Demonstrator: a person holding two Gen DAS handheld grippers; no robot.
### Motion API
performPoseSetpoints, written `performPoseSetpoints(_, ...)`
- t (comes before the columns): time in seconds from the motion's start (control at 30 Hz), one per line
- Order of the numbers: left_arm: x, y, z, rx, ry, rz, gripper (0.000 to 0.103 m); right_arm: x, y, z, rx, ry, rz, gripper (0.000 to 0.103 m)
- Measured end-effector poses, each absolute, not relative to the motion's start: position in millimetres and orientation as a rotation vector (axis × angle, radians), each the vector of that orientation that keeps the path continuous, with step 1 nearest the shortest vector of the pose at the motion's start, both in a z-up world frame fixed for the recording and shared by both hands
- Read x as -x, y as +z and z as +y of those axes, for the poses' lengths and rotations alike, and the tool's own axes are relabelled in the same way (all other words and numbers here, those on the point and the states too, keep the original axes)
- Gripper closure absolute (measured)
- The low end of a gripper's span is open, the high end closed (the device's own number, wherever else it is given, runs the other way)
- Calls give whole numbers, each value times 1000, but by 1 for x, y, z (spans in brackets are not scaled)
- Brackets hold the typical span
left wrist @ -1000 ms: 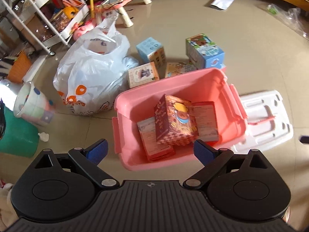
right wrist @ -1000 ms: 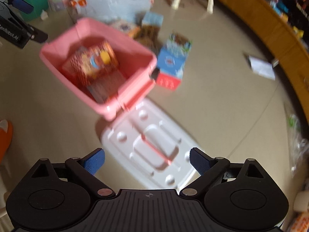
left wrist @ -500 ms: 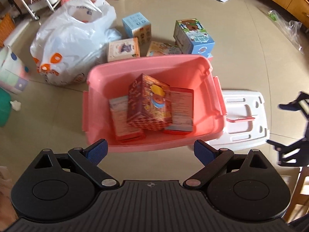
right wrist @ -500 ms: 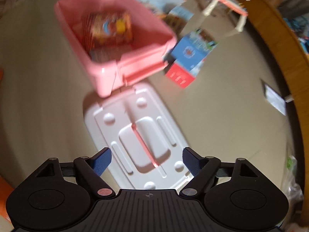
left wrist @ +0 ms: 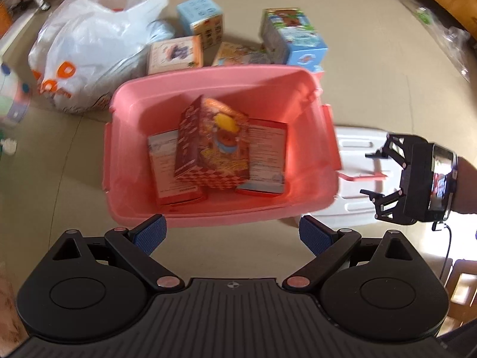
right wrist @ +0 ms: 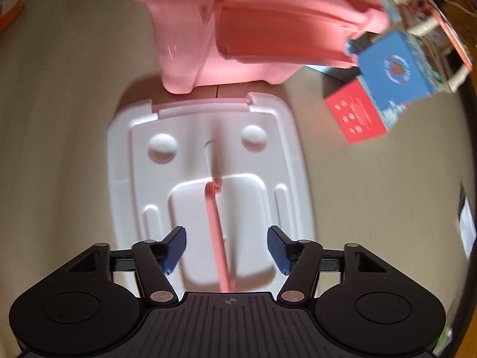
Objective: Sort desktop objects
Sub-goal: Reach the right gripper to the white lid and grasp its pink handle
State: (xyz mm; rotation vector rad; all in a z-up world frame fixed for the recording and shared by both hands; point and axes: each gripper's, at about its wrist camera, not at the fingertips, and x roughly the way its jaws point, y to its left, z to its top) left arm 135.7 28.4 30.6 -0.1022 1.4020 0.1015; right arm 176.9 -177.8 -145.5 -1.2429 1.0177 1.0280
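Observation:
A pink storage bin [left wrist: 298, 208] sits on the floor and holds a red patterned box [left wrist: 213, 149] on top of two flat red boxes [left wrist: 265, 155]. Its white lid [right wrist: 208, 161] lies beside it, with a pink handle [right wrist: 219, 238] standing up. My left gripper [left wrist: 231, 234] is open and empty just in front of the bin. My right gripper [right wrist: 226, 249] is open, low over the lid, one finger on each side of the pink handle. It also shows in the left wrist view [left wrist: 378, 176], right of the bin.
Several small boxes lie behind the bin: a blue box [left wrist: 293, 37], a light blue box [left wrist: 201, 18] and a flat pink one [left wrist: 174, 53]. A white plastic bag [left wrist: 89, 41] sits at the back left. A blue and red box [right wrist: 384, 86] stands right of the lid.
My right gripper has come down over the lid until its fingers straddle the pink handle. My left gripper has moved closer to the bin's front edge. Both stayed open.

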Motion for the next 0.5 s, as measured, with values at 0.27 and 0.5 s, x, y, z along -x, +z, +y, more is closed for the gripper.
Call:
performPoseSetpoints(0.27,-136,31,47,160,183,1406,5,-200,-171,-167,1260,1039,1160,78)
performPoseSetpoints(0.5,-141,34,50,190,220,1400,5,-211,-170,-168,1227,1041,1237,96)
